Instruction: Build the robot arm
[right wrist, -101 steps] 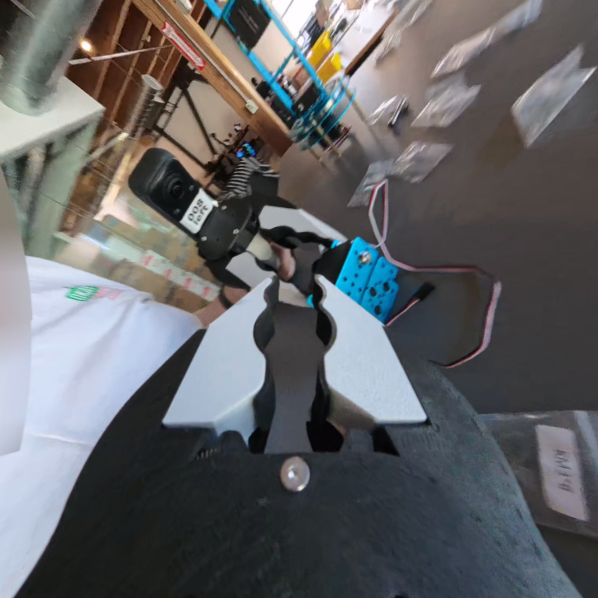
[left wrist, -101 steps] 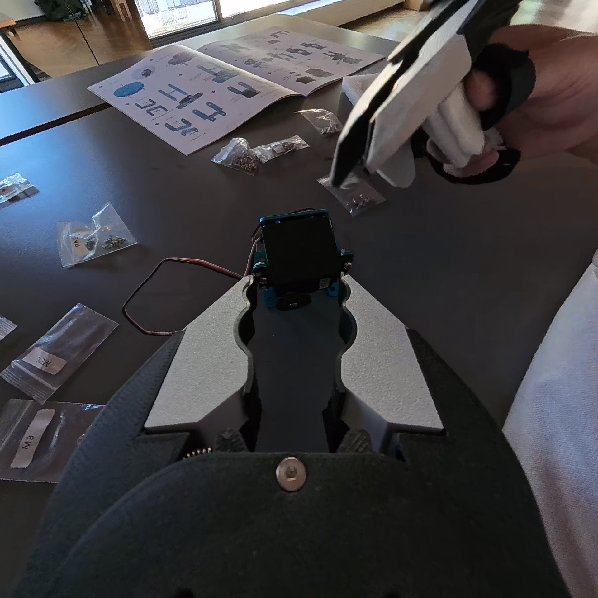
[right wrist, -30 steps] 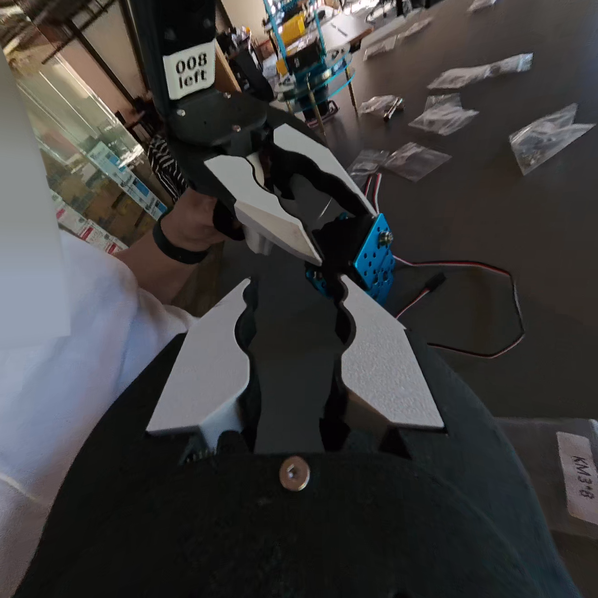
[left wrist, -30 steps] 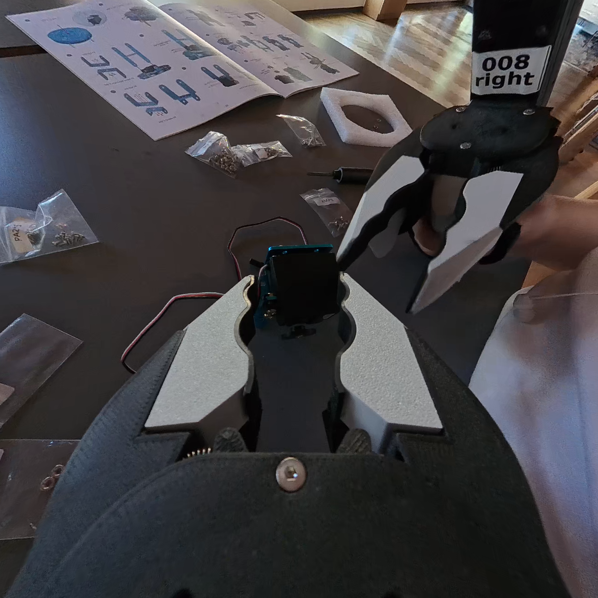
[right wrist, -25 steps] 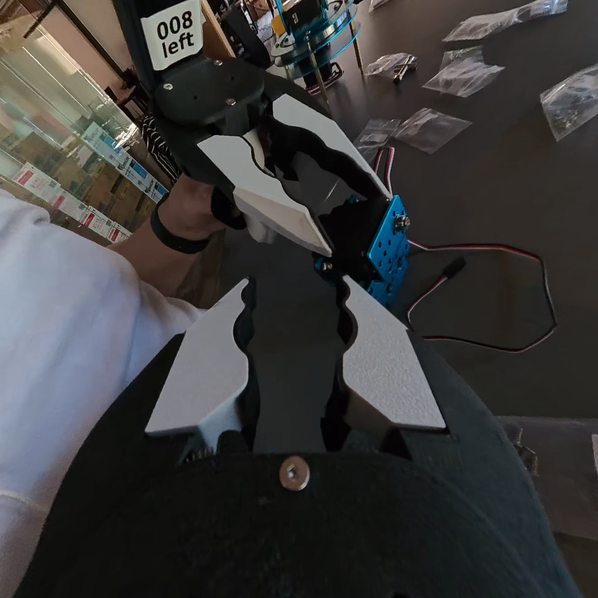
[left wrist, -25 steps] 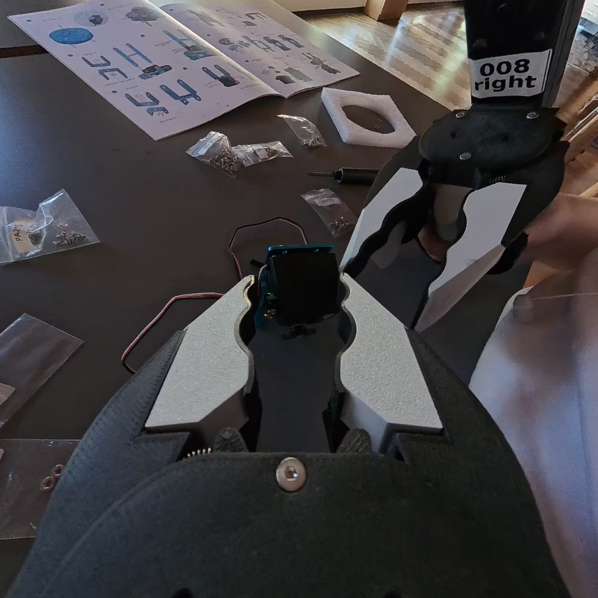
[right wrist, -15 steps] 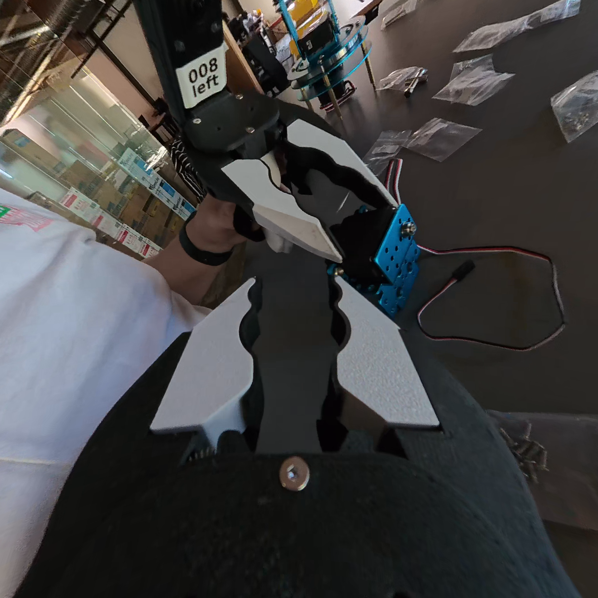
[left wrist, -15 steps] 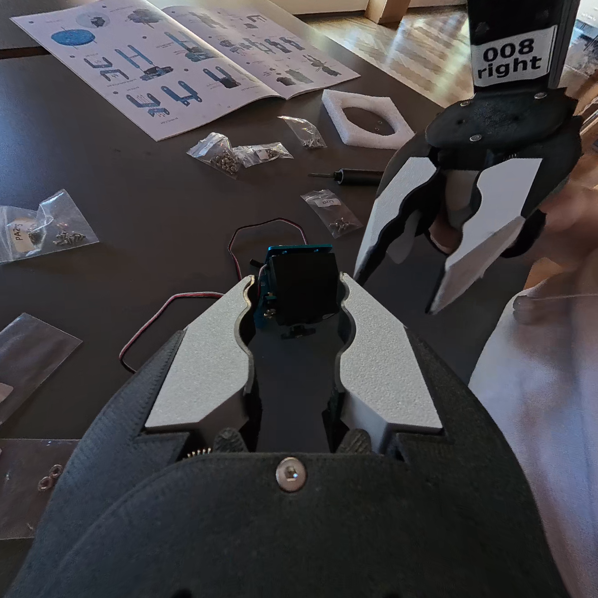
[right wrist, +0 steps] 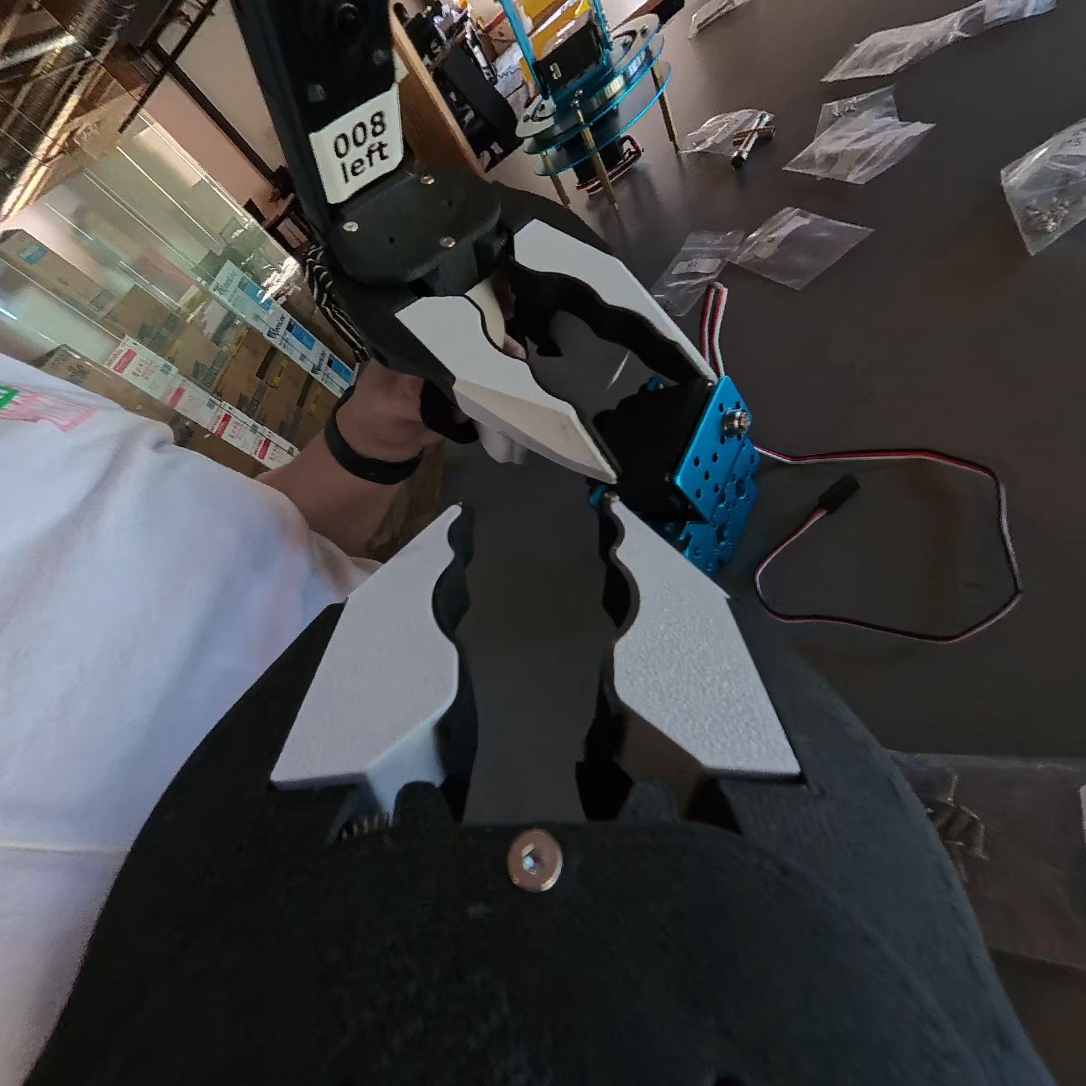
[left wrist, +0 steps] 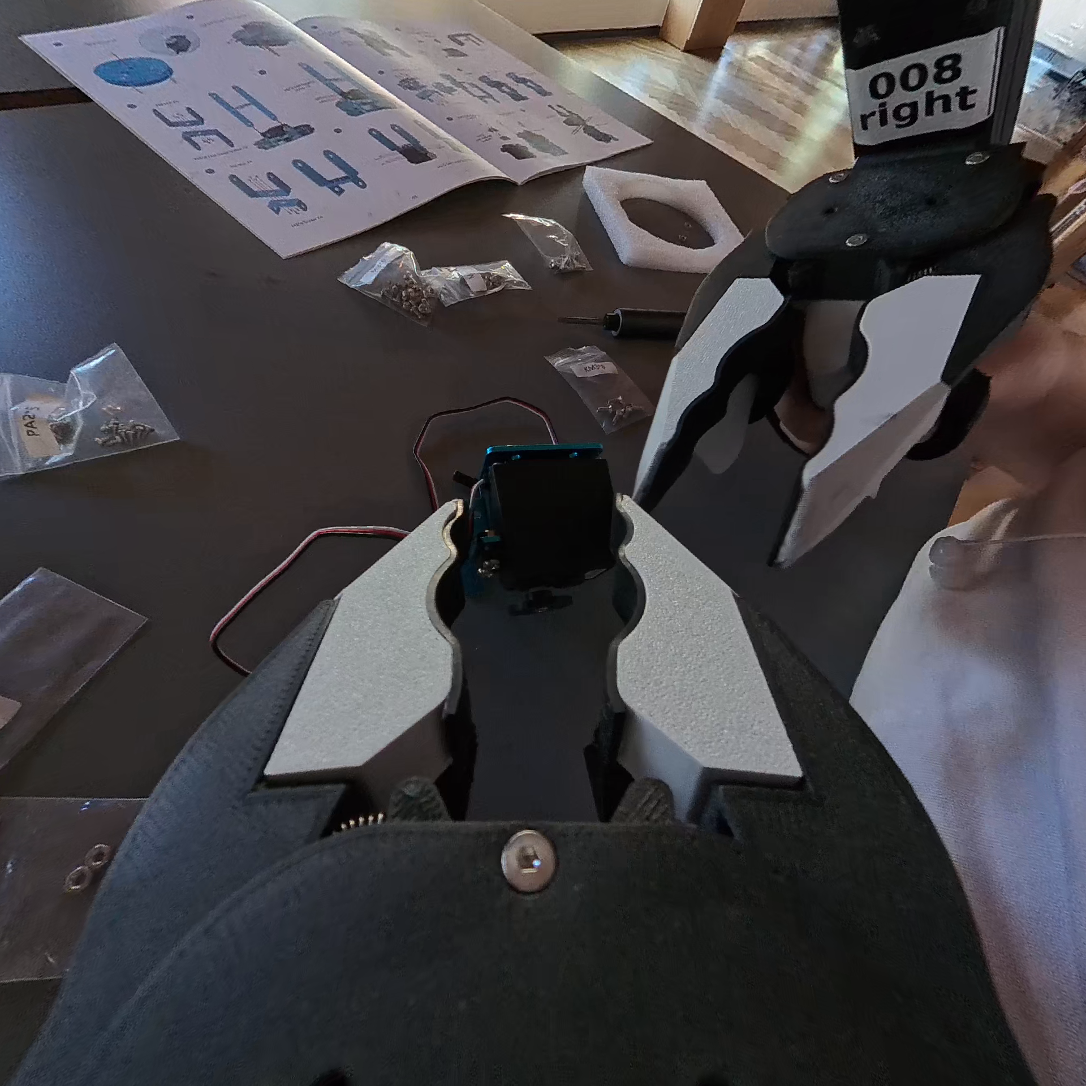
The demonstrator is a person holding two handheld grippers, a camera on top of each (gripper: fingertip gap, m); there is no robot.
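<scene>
My left gripper (left wrist: 538, 508) is shut on a black servo motor (left wrist: 549, 526) fixed in a blue metal bracket (left wrist: 543, 453). It holds the servo above the dark table (left wrist: 235, 364). The servo's red, white and black wire (left wrist: 282, 573) trails onto the table. In the right wrist view the servo (right wrist: 646, 446) and its blue bracket (right wrist: 714, 464) sit between the left gripper's fingers (right wrist: 529, 423). My right gripper (right wrist: 535, 508) is open and empty, its right fingertip just beside the bracket's lower edge. It also shows in the left wrist view (left wrist: 711, 529), to the right of the servo.
An open instruction booklet (left wrist: 329, 111) lies at the back. Several small bags of screws (left wrist: 411, 282), a white foam frame (left wrist: 658, 217) and a black screwdriver (left wrist: 634, 323) lie on the table. A blue layered assembly (right wrist: 587, 82) stands at the far edge. A person in white (right wrist: 117, 558) is close by.
The right gripper swung round from high on the right to face the servo, then hovered near it with small shifts. The left gripper kept its hold on the servo.
</scene>
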